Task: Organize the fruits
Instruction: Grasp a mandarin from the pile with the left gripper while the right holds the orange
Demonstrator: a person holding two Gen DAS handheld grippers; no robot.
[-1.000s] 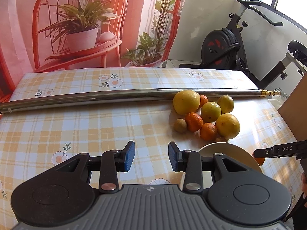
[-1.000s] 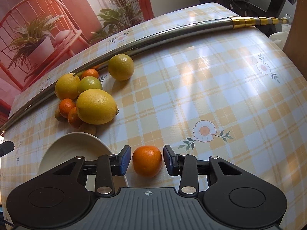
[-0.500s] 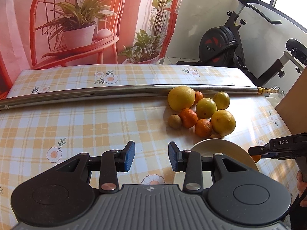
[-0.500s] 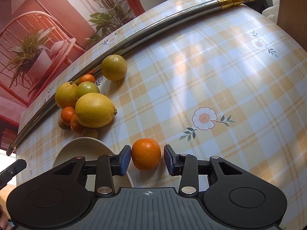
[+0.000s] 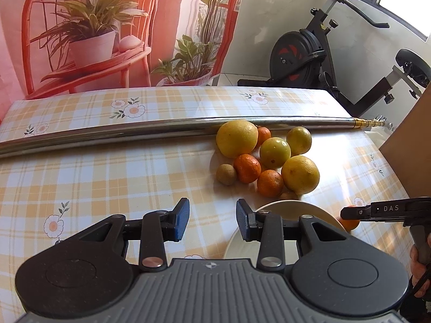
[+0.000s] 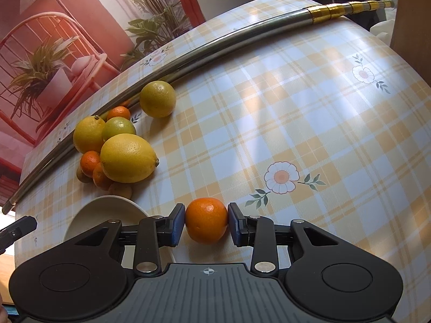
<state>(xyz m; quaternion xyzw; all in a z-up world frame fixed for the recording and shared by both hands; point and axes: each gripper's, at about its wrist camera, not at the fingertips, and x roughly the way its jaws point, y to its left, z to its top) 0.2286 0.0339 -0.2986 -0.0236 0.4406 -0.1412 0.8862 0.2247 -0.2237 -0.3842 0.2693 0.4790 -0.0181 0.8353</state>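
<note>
My right gripper is shut on a small orange, its blue pads touching both sides, just right of the white plate. In the left wrist view that orange shows under the right gripper's finger, beside the plate. My left gripper is open and empty over the tablecloth, left of the plate. A pile of fruit lies beyond the plate: a big lemon, several small oranges, green-yellow citrus and a brown kiwi.
A long steel pole lies across the table behind the fruit, its brass end at the right. A lone yellow citrus sits by the pole. A cardboard panel stands at the table's right edge. An exercise bike is beyond.
The right gripper's pads have closed onto the small orange, which was loose between them before. The left gripper has drifted slightly, still open.
</note>
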